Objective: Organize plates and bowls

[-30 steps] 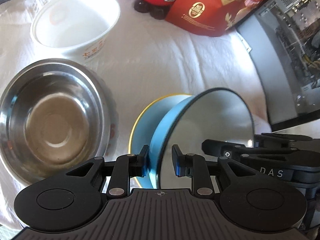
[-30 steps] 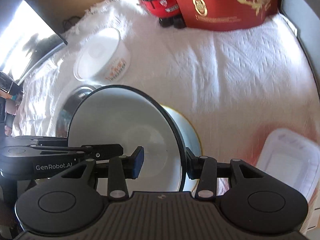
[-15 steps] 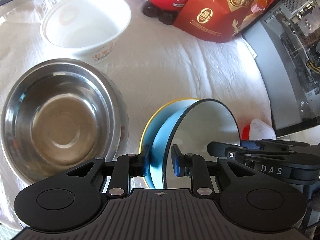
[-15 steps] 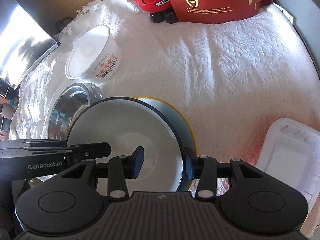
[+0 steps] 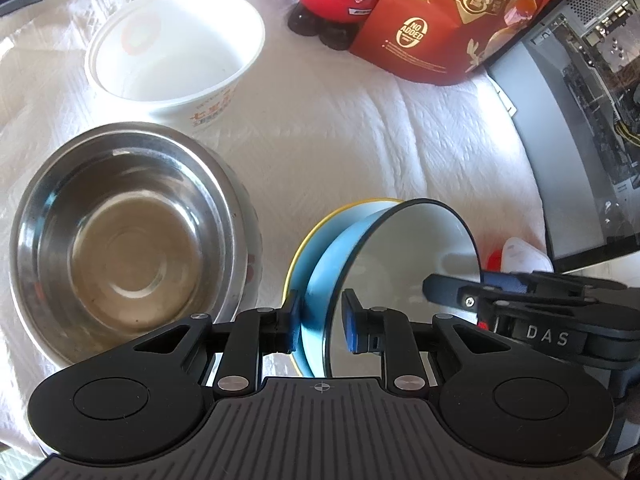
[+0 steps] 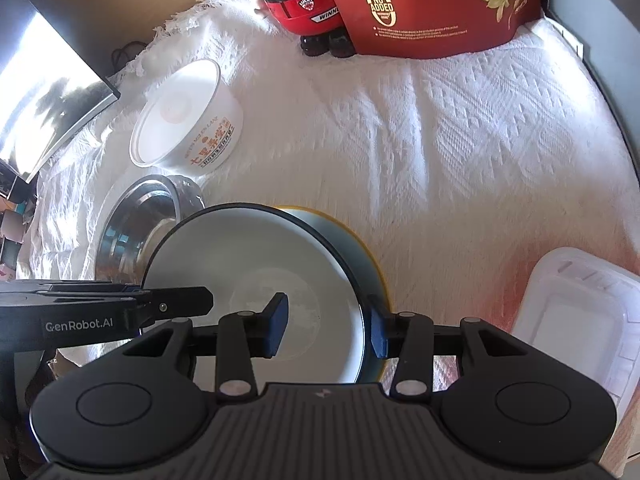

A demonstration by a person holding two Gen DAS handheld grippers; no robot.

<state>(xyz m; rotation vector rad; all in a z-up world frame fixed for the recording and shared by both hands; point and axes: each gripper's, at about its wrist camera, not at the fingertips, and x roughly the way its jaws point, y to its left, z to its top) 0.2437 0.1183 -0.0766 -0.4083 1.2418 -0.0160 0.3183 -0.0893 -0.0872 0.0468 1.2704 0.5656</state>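
The blue bowl (image 5: 334,256) has settled lower into the yellow-rimmed bowl (image 5: 298,256) on the surface, left hand-held gripper (image 5: 322,322) just closing on its wall, right hand-held gripper (image 6: 326,326) loosely astride the rim; uneven release could tip it.

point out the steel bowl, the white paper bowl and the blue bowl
steel bowl (image 5: 132,240), left wrist view, on its inner floor
white paper bowl (image 5: 180,68), left wrist view, on its inside wall
blue bowl (image 5: 332,256), left wrist view, on its blue outer wall
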